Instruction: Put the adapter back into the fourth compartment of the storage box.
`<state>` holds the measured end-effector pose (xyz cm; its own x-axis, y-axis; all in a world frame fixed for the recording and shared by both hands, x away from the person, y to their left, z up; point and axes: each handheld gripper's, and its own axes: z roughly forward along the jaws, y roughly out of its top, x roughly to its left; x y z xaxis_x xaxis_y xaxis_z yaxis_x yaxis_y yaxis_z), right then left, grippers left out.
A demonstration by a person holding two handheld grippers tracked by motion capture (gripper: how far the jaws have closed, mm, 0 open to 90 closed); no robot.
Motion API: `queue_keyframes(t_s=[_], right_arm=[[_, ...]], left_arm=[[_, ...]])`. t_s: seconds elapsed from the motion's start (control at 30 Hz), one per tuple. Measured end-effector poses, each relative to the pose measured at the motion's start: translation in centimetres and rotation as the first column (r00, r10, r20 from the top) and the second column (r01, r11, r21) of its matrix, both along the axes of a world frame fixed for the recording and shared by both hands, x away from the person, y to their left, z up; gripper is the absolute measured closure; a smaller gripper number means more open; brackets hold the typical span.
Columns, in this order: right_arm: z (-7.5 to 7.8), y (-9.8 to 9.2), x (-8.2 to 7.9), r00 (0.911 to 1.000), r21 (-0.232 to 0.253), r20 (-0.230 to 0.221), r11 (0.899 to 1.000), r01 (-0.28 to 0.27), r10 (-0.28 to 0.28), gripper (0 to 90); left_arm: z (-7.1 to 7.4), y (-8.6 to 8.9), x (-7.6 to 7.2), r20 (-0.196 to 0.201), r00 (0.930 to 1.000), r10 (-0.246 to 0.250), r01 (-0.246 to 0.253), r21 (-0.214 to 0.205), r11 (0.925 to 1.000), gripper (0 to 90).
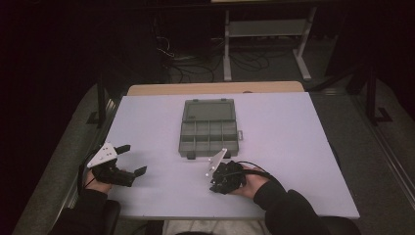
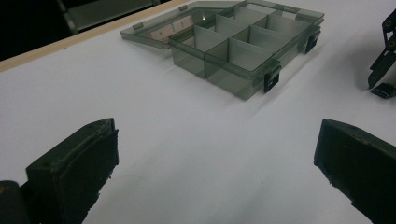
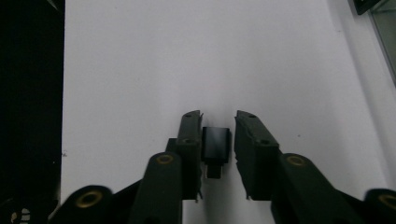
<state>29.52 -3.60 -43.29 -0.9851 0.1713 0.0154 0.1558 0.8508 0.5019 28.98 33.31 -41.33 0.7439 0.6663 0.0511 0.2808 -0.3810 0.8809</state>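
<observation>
the right gripper [image 1: 221,182] sits near the front edge of the white table [image 1: 293,147], just right of the middle, held in the person's right hand [image 1: 254,183] with a dark sleeve behind it. in the right gripper view its two black jaws point down at the table and stand narrow, with a small black block [image 3: 215,145] between them; the block lies against the jaw on the left of that view, and a thin gap shows on its other side, so whether it is truly clamped cannot be told. its grey plate tilts up toward the box.

the left gripper [image 1: 131,160] rests near the front left corner of the table, in the left hand [image 1: 100,183]. its jaws are spread wide, with bare table between them, as the left gripper view shows.

a smoky clear compartment box [image 1: 209,129] lies open at the middle of the table, toward the far edge, its lid folded flat behind it. its divided cells look bare. two dark latches sit on its near side, just beyond the right gripper.

past the far edge, a wooden strip, cables and a white metal frame [image 1: 264,29] stand on the dark floor.
</observation>
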Motion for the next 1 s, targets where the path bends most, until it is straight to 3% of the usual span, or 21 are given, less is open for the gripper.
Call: queue_keyframes(t_s=[0.43,1.0], right_arm=[[0.3,0.1,0.1,0.9999,0.005,-0.002,1.000,-0.010,0.010,74.8],[2.8,-0.8,0.8,0.9993,0.054,0.035,0.998,0.013,-0.014,74.8]], left_arm=[[0.0,0.0,0.0,0.000,1.0000,0.000,0.000,0.000,1.0000,0.0],[0.0,0.0,0.0,-0.002,1.0000,0.000,0.000,0.000,1.0000,0.0]])
